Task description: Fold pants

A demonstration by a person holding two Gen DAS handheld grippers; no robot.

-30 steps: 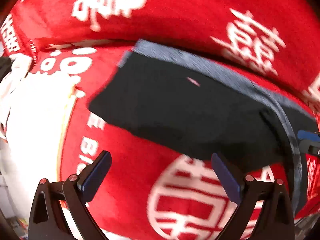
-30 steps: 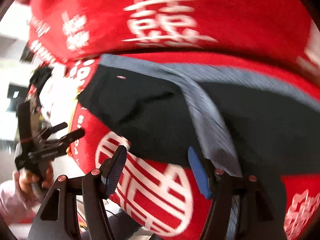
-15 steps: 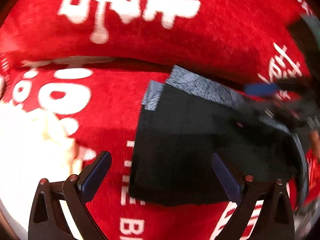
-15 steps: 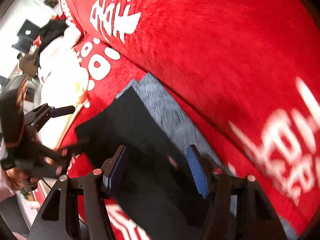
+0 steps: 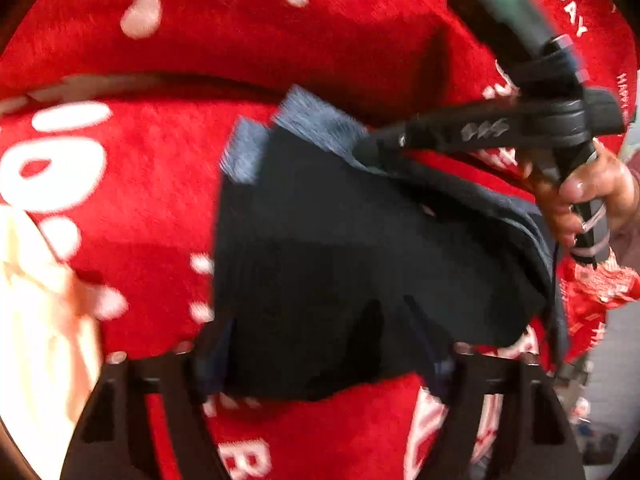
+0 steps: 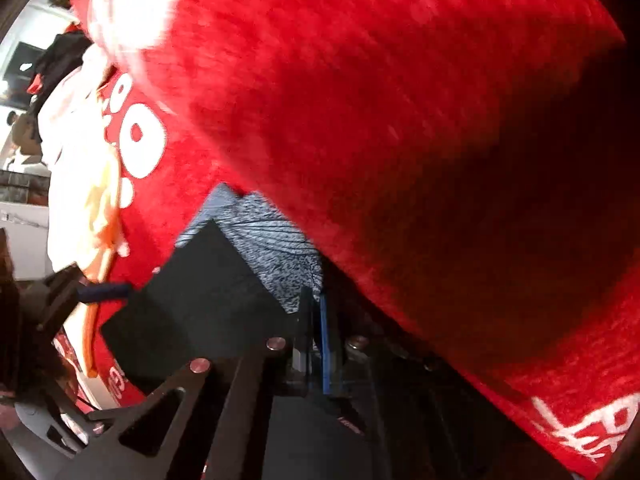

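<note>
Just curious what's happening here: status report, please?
Right gripper just closed on pants at grey waistband. Left gripper closing astride near edge, not clamped. Pants on red blanket, nothing blocking.

1. Pants (image 5: 340, 248): black, with a heathered blue-grey band (image 5: 316, 124) at the far edge.
2. Blanket (image 5: 140, 200) beneath: bright red plush, printed with white letters and rings.
3. Cloth (image 5: 36, 320) at the blanket's left edge: cream-white with an orange streak.

Both wrist fisheyes look steeply down and close along their own fingers at the folded black pants with a grey-blue waistband (image 5: 360, 248) on the plush red blanket with white lettering (image 5: 248, 40), a patch both views share, the right view nearer and tilted.
</note>
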